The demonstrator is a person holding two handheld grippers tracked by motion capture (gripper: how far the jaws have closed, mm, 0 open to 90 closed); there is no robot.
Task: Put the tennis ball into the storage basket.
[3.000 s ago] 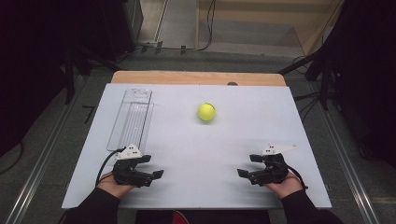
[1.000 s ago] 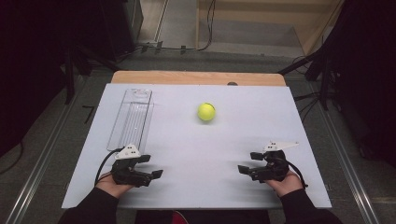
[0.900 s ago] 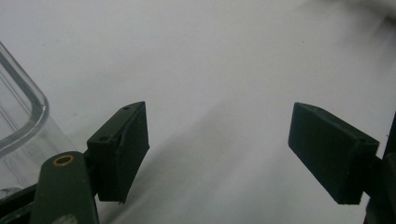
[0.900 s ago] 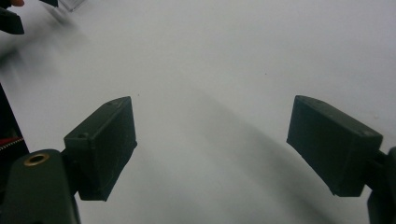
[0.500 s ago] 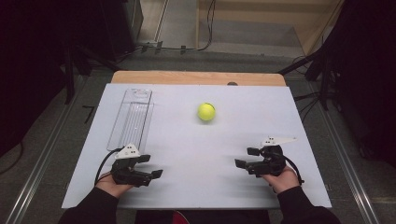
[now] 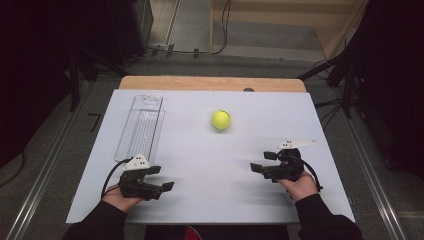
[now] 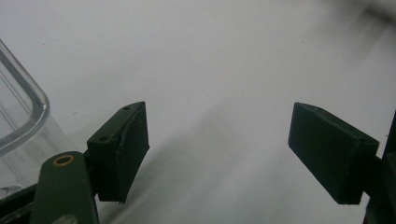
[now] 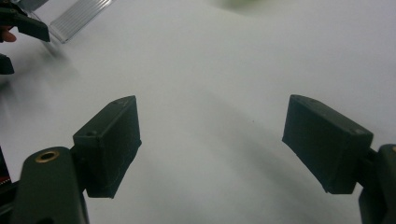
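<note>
A yellow-green tennis ball (image 6: pixel 220 120) lies on the white tabletop (image 6: pixel 210 195) toward the back middle. A clear plastic tray (image 6: pixel 140 127) lies lengthwise at the left. My left gripper (image 6: pixel 161 178) rests near the front left, just in front of the tray's near end, with its jaws open on bare table (image 7: pixel 217 149). My right gripper (image 6: pixel 263 161) is at the front right, pointing left, well short of the ball. Its jaws have just been closing a little but stand open with nothing between them (image 8: pixel 212 144).
The tray's rounded corner (image 7: pixel 23 116) is beside my left jaw. The right gripper view has the tray's end (image 8: pixel 79 16) and the other gripper (image 8: pixel 18 28) at its top left. A wooden strip (image 6: pixel 210 83) borders the table's far edge.
My right gripper has shifted slightly forward and to the left. The left gripper, the ball and the tray have not moved.
</note>
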